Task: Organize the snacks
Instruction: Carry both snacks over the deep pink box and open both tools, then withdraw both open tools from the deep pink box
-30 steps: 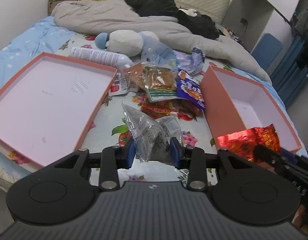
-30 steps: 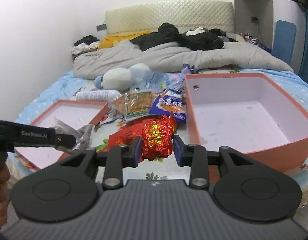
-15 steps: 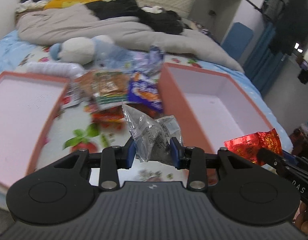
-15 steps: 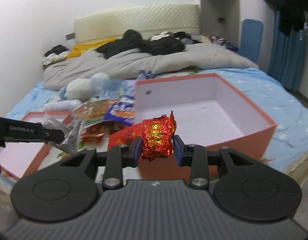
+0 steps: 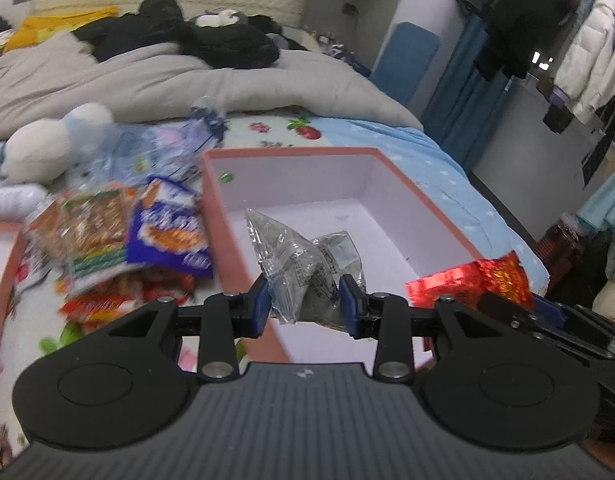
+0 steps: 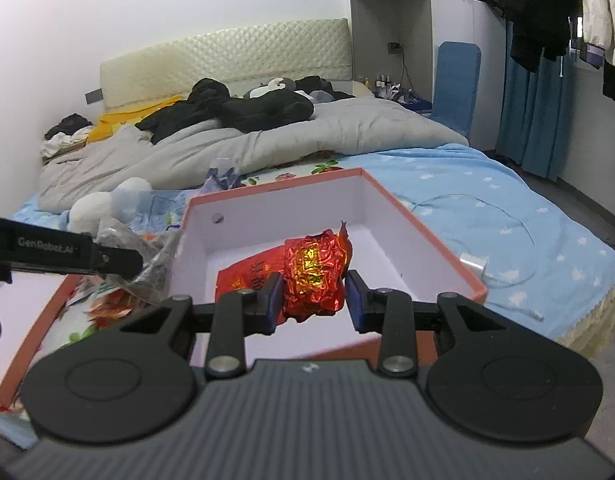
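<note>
Left gripper (image 5: pixel 307 304) is clamping a clear packet (image 5: pixel 303 264), jaws closed narrow on its lower part, the rest standing up and leaning toward upper left of frame. Right gripper (image 6: pixel 313 300) is pinching a red foil packet (image 6: pixel 313 276), crumpled, jaws closed against its sides; a flat red tail is trailing to the left of the jaws.

The box (image 5: pixel 407 184), coral outside, pale inside, is sitting mid-frame in both views, open top facing up, floor bare as far as visible. In the left view the clear packet is hanging above the box's near left wall, part over the interior. In the right view the foil packet is lying over the near half of the floor, clear of the walls.

Remaining snacks (image 5: pixel 119 232) are piled on the bed at left of frame, just beside the box's left wall. A shallow lid (image 6: pixel 31 316) is lying further left.

Judgement: the right gripper seems better placed, already inside the rim; release there should drop straight down. The left one probably needs a small shift to frame right first, or its packet could catch on the wall.
</note>
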Available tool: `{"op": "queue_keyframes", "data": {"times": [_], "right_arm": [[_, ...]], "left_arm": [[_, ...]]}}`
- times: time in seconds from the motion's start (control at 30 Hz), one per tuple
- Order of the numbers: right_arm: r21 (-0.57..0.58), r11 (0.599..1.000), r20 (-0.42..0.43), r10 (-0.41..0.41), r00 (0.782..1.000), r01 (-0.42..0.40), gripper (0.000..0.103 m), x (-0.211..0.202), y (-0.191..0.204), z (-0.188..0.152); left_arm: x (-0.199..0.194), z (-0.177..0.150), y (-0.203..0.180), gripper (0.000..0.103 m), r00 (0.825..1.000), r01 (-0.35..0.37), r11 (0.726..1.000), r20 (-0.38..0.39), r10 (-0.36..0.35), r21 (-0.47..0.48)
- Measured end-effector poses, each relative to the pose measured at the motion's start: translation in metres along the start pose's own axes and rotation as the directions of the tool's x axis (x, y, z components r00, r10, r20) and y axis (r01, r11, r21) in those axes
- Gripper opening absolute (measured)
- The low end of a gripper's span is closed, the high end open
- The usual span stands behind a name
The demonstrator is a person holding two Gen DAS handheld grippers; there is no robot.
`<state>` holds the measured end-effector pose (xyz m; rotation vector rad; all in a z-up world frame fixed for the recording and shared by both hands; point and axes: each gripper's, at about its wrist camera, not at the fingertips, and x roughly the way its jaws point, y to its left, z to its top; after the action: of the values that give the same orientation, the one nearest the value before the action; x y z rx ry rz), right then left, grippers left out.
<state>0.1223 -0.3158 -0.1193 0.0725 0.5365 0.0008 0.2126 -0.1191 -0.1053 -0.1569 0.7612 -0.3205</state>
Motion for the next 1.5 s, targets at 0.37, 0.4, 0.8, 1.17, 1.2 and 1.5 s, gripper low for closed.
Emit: {"op": "queue_keyframes", "data": {"times": [0.37, 0.4, 0.8, 1.17, 1.2, 1.5], "right_arm": [[-0.007, 1.0, -0.126, 0.009, 0.992, -0.01, 0.037, 0.072, -0.023, 0.018], [0.002, 1.0, -0.141, 0.011, 0.99, -0.011, 0.037, 0.078, -0.025, 0.017], [0.028, 1.0, -0.213, 0.012, 0.977, -0.006, 0.059, 0.101, -0.03, 0.013], [0.051, 0.998, -0.147, 0.048, 0.988, -0.041, 0.06, 0.068, -0.024, 0.01], [0.054, 0.998, -0.138, 0.053, 0.989, -0.046, 0.06, 0.063, -0.023, 0.009], [0.06, 0.992, -0.066, 0.118, 0.991, -0.114, 0.06, 0.018, -0.008, 0.002]], "left_arm": [[0.086, 0.043, -0.001, 0.042, 0.986, -0.032, 0.999, -0.164, 0.03, -0.004], [0.092, 0.045, 0.001, 0.042, 0.982, -0.036, 0.999, -0.183, 0.034, -0.007], [0.095, 0.054, 0.005, 0.042, 0.983, -0.043, 0.999, -0.18, 0.041, -0.009], [0.057, 0.035, 0.004, 0.043, 0.994, -0.027, 0.999, -0.11, 0.029, 0.021], [0.052, 0.033, 0.004, 0.043, 0.994, -0.027, 0.999, -0.103, 0.03, 0.025], [0.003, 0.007, 0.008, 0.043, 0.999, -0.024, 0.999, -0.028, 0.026, 0.041]]}}
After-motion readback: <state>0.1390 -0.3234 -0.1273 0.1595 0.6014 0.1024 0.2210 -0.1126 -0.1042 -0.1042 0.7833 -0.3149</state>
